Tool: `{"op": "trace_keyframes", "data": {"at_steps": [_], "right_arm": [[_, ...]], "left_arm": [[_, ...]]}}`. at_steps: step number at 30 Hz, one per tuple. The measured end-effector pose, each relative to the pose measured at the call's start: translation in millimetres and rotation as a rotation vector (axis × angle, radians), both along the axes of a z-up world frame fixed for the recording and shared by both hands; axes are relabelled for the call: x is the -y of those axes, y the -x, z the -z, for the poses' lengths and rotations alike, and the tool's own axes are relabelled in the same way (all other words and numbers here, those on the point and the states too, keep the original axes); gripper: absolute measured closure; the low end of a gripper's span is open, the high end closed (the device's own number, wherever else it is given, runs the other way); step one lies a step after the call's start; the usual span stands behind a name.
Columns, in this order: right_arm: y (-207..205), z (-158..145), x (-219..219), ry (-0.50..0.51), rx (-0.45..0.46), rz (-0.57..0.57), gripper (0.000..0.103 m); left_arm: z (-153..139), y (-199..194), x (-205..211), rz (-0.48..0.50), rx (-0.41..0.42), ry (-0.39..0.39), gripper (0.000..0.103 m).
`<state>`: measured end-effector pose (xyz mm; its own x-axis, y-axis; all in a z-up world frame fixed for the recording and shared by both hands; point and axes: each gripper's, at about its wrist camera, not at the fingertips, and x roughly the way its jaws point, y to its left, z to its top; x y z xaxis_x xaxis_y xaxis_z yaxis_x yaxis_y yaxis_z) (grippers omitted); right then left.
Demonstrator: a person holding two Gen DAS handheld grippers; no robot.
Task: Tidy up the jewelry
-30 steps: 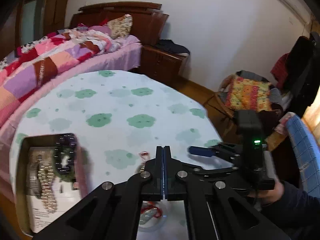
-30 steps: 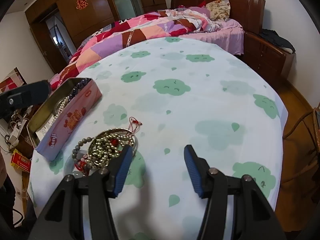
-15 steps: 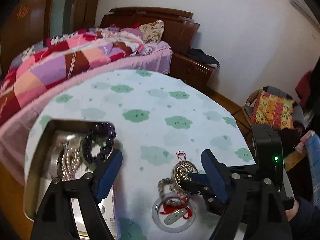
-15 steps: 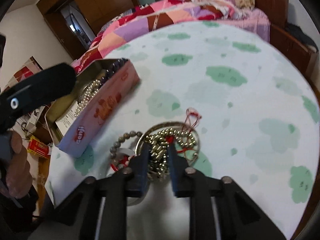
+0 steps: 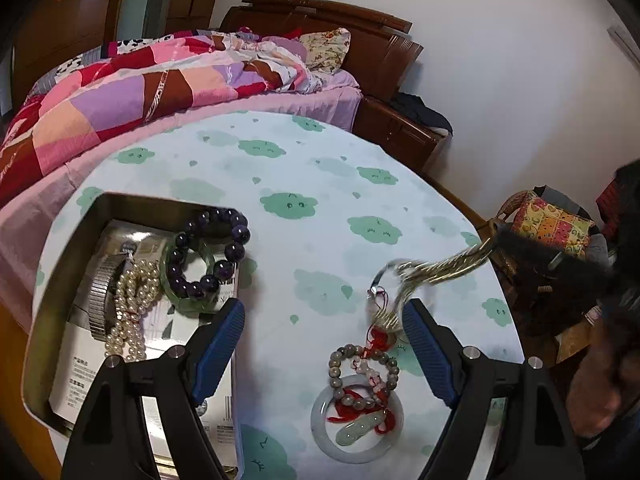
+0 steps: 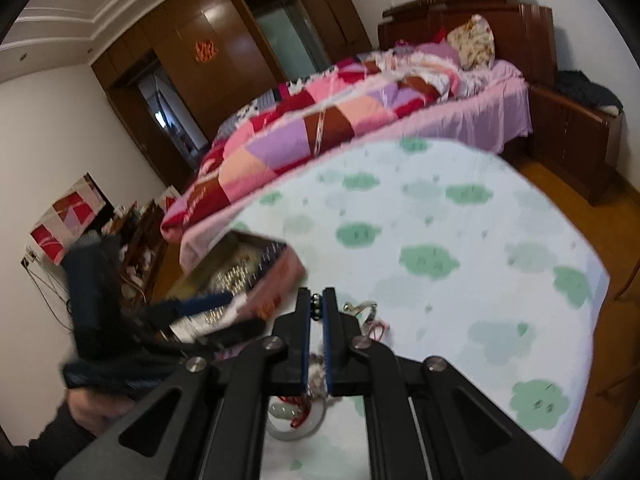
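Note:
My left gripper (image 5: 324, 344) is open above the table, between the tin box (image 5: 60, 280) and the loose jewelry. The tin holds a purple bead bracelet (image 5: 208, 252), a green bangle (image 5: 180, 300), a pearl strand (image 5: 132, 312) and a metal watch band (image 5: 100, 300). On the cloth lie a pale jade bangle (image 5: 356, 424) and a grey bead bracelet (image 5: 360, 372) with red cord. My right gripper (image 6: 317, 308) is shut on a gold bead necklace (image 5: 440, 268), lifted and blurred; small beads (image 6: 317, 307) show between its pads.
The round table (image 5: 320, 168) has a white cloth with green clouds. A bed with a patchwork quilt (image 5: 140, 92) stands behind it, close to the table's far edge. A chair with a colourful cushion (image 5: 552, 228) is at the right. The tin also shows in the right wrist view (image 6: 256, 276).
My left gripper has opened wide and drawn back over the tin. My right gripper has closed on the gold bead necklace and lifted it off the table to the right.

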<state>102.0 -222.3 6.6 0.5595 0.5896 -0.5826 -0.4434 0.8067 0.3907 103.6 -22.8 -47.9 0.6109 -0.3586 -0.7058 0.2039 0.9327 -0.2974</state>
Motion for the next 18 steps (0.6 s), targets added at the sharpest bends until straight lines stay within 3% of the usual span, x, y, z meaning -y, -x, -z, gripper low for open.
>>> {"op": "trace_keyframes", "data": {"at_steps": [9, 11, 13, 14, 16, 18], "right_arm": [[-1.7, -36.7, 5.9, -0.009, 0.110, 0.027, 0.095], [-9.0, -26.9, -3.5, 0.070, 0.079, 0.018, 0.095], [-11.4, -26.0, 4.9, -0.017, 0.046, 0.001, 0.095], [-9.1, -30.4, 8.8, -0.043, 0.074, 0.007, 0.095], [-12.6, -23.7, -1.4, 0.042, 0.065, -0.006, 0.096], [-15.4, -17.0, -2.1, 0.010, 0.032, -0.037, 0.096]], "left_arm": [[9.1, -4.1, 3.8, 0.003, -0.033, 0.005, 0.022], [10.7, -5.0, 5.8, 0.009, -0.037, 0.005, 0.022], [12.0, -4.0, 7.5, 0.016, -0.040, -0.003, 0.022], [12.4, -4.3, 7.4, 0.018, -0.037, -0.003, 0.022], [14.6, -5.6, 7.9, 0.019, -0.048, 0.000, 0.022], [13.8, -3.5, 8.7, 0.029, -0.040, 0.002, 0.022]]}}
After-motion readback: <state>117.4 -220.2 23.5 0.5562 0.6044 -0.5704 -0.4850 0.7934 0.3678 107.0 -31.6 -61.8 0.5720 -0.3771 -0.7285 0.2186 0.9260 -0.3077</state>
